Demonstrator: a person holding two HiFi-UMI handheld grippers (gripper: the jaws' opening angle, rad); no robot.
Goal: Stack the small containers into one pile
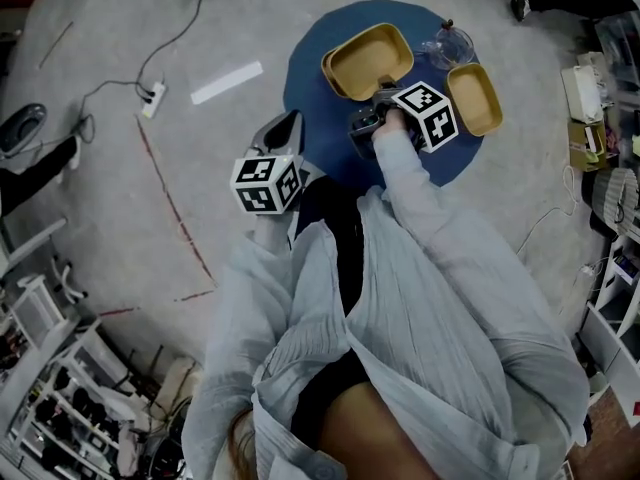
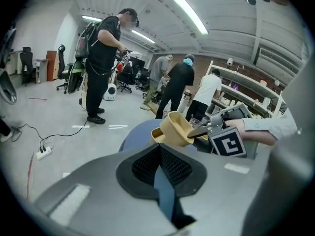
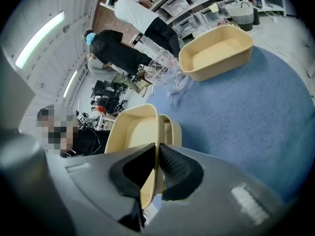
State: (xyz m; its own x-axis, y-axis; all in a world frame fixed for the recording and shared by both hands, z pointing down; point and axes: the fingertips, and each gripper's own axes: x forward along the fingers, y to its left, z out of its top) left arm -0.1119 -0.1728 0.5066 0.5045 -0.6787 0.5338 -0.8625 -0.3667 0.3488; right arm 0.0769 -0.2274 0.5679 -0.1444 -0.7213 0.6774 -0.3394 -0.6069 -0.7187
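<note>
Three tan containers are on or over the round blue table point(image 1: 310, 108). My right gripper point(image 1: 383, 90) is shut on the near rim of one container point(image 1: 368, 60), which is tilted and overlaps a second container point(image 1: 330, 70) on its left. In the right gripper view the pads point(image 3: 172, 166) pinch that rim point(image 3: 135, 132), with the second container point(image 3: 171, 129) just behind. The third container point(image 1: 474, 98) point(image 3: 216, 53) lies apart at the table's right. My left gripper point(image 1: 290, 120) point(image 2: 159, 146) is shut and holds nothing, short of the table's left edge; from it I see the held container point(image 2: 176, 129).
A clear glass vessel point(image 1: 447, 46) stands at the table's far right, near the third container. A cable and power strip point(image 1: 152, 98) and a white tape strip point(image 1: 226, 82) lie on the floor to the left. Shelves point(image 1: 620, 268) line the right side. Several people point(image 2: 103, 58) stand beyond the table.
</note>
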